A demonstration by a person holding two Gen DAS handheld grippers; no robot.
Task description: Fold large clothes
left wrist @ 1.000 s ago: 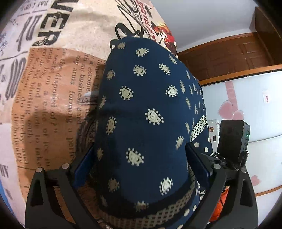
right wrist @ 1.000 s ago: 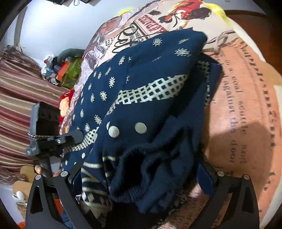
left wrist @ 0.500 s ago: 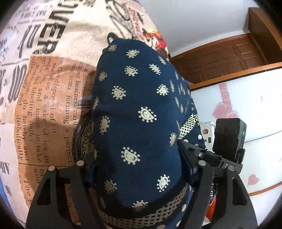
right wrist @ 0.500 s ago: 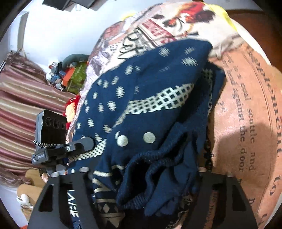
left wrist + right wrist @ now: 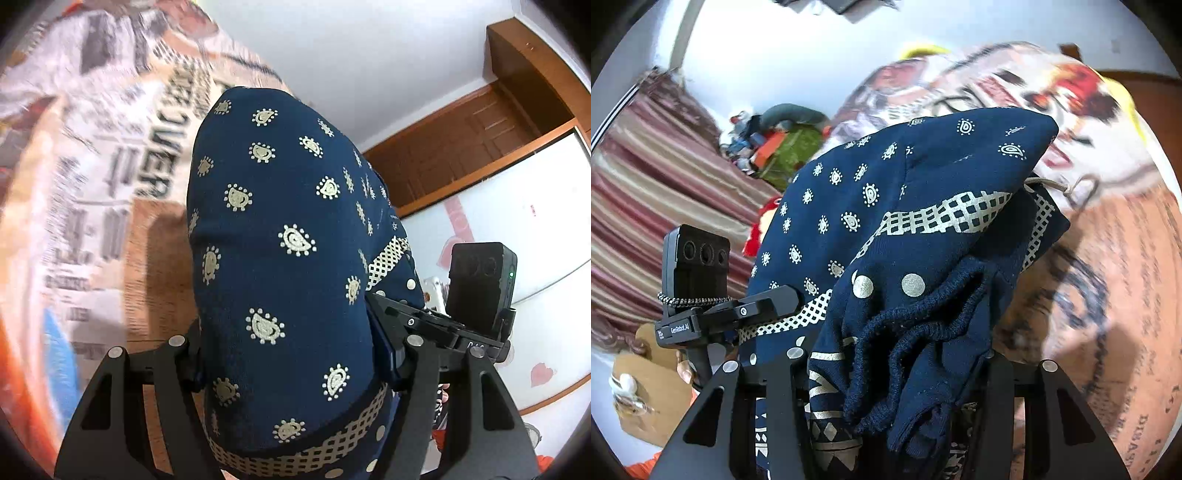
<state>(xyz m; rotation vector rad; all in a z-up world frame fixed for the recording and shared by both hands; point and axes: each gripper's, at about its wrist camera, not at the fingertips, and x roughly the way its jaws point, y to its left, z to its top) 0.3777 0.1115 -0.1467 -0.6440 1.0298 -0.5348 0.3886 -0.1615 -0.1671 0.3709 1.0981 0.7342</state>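
Observation:
A folded navy garment (image 5: 288, 258) with cream paisley dots and a lattice band fills both views; it also shows in the right wrist view (image 5: 905, 229). My left gripper (image 5: 291, 354) is shut on one side of the thick bundle. My right gripper (image 5: 894, 365) is shut on the other side, where a ribbed cuff (image 5: 912, 332) bunches between the fingers. The bundle is held up off the newspaper-print bedspread (image 5: 92, 206), which also shows in the right wrist view (image 5: 1115, 258). Each view shows the other gripper beside the cloth.
Brown wooden cabinets and a white wardrobe with pink hearts (image 5: 517, 206) stand beyond the bed. Striped curtains (image 5: 657, 177) and a heap of toys and bags (image 5: 779, 144) are on the far side. A yellow pillow edge (image 5: 1123, 92) lies at the bedspread's end.
Both grippers closed on the bundle, then lifted it; the bedspread has dropped away and blurs, and more wall and room show in both views.

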